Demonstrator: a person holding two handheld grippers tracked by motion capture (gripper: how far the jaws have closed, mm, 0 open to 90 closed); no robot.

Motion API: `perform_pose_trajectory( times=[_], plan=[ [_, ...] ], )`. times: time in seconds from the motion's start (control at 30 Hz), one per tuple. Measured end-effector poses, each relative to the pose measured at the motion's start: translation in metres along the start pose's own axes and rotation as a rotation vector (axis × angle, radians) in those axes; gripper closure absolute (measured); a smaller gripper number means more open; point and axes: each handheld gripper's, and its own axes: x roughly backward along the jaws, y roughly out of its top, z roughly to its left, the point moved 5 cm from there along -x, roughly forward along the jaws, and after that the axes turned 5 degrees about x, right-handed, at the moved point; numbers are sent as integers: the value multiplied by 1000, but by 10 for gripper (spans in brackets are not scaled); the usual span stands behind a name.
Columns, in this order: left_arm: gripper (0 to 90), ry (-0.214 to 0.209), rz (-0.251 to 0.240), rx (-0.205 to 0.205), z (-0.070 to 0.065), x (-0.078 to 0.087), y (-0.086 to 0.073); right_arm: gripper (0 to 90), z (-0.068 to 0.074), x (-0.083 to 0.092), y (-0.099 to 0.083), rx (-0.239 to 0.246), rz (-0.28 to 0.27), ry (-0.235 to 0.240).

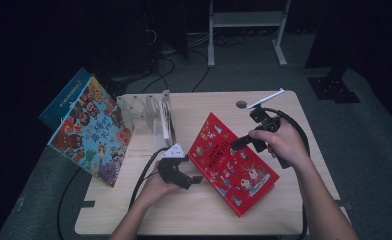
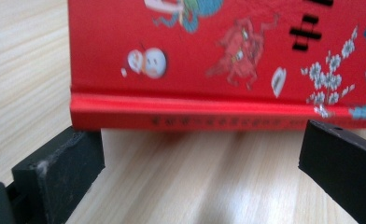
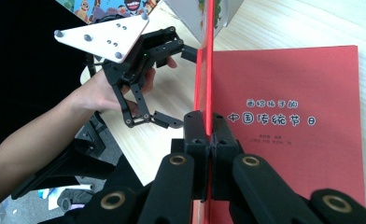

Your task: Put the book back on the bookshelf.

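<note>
A red picture book lies slantwise on the wooden table. My right gripper is shut on the front cover, which stands raised and edge-on between the jaws. The red title page shows beside it. My left gripper is open at the book's spine side. Its black pads stand wide apart just short of the spine, with nothing between them. In the right gripper view that left gripper is also open, next to the raised cover.
A colourful picture book leans off the table's left side with a blue book behind it. A clear acrylic book stand stands at the back left. A white stick lies near the far edge.
</note>
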Motion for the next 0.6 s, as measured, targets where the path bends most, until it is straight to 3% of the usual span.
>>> perform_pose_trajectory(
  times=[0.33,0.47,0.6],
  plan=[
    [0,-83,-54,69,5,5,6,878,1,3,-1,2,-15,14],
    [0,-96,-56,67,5,6,8,878,2,3,-1,4,-18,24],
    [0,-101,-89,63,5,10,13,878,3,3,-2,4,-31,42]
  ],
)
